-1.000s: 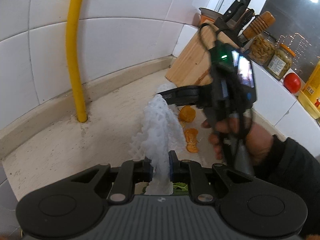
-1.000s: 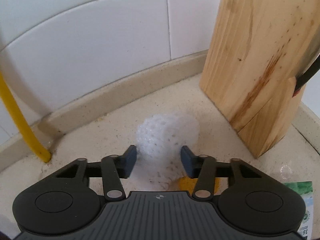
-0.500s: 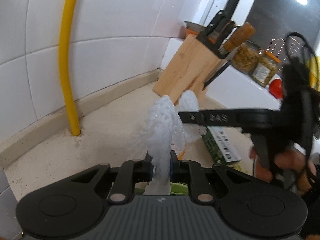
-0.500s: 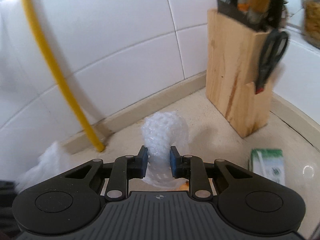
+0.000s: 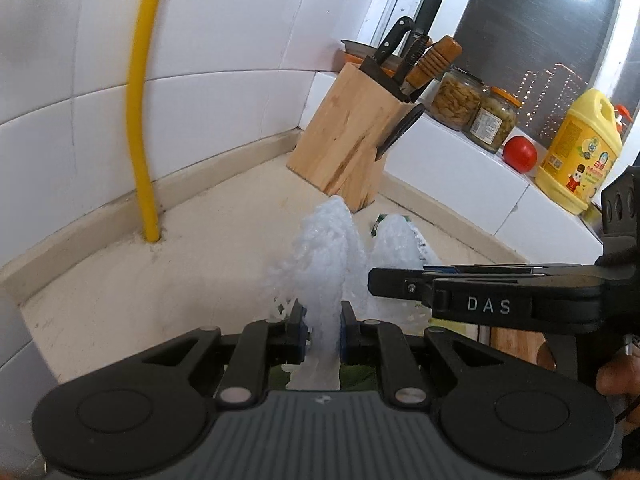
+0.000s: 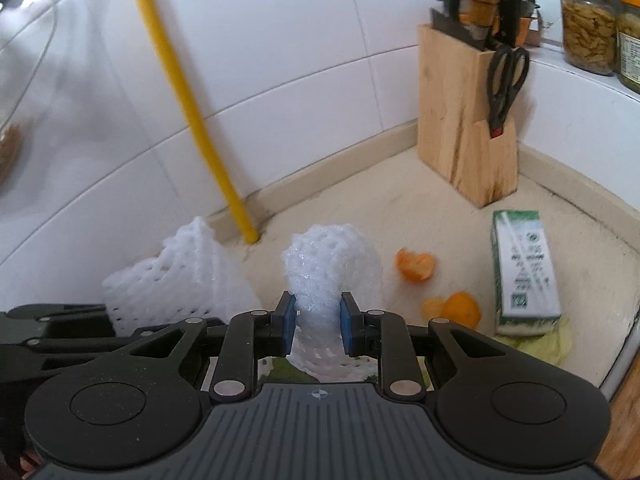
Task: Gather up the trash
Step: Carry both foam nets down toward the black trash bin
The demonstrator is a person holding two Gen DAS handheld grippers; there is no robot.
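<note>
Right wrist view: wooden knife block (image 6: 466,120) holds knives and scissors (image 6: 505,80).

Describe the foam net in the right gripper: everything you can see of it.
The foam net is white, soft-looking mesh with a diamond lattice, squeezed at its middle by the right gripper, whose blue pads press both sides. Its upper end bulges into a rounded dome above the jaws; its lower end flares below them. It is lifted off the counter, touching only the pads.
</note>
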